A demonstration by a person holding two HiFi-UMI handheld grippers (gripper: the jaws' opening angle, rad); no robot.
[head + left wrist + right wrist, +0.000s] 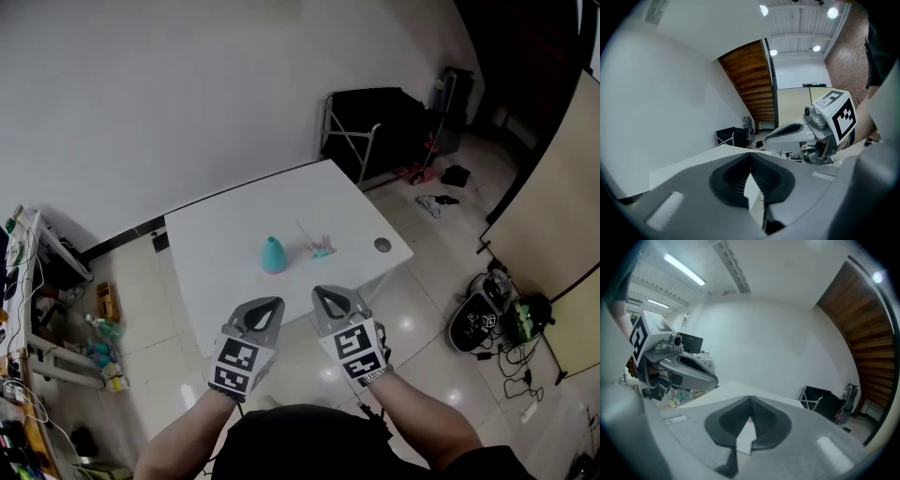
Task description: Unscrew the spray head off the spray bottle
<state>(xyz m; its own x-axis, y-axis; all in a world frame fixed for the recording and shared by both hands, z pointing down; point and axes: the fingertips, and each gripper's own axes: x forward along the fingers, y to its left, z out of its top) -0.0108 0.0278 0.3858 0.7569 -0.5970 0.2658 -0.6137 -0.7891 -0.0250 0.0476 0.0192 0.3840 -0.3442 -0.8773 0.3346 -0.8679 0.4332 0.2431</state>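
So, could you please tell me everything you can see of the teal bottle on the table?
The teal bottle is a small bell-shaped body, wide at the base and narrowing to the top, apparently plastic. It stands upright near the middle of the white table with no spray head on it. The pink spray head lies apart to its right. Only the table touches the bottle: the left tool and the right tool are shut, empty and held short of the table's near edge.

The pink and teal spray head [321,247] on the worktop [225,244] is too small in the head view to tell its parts. The left gripper [274,305] and right gripper [321,292] each block most of the worktop in their own views.
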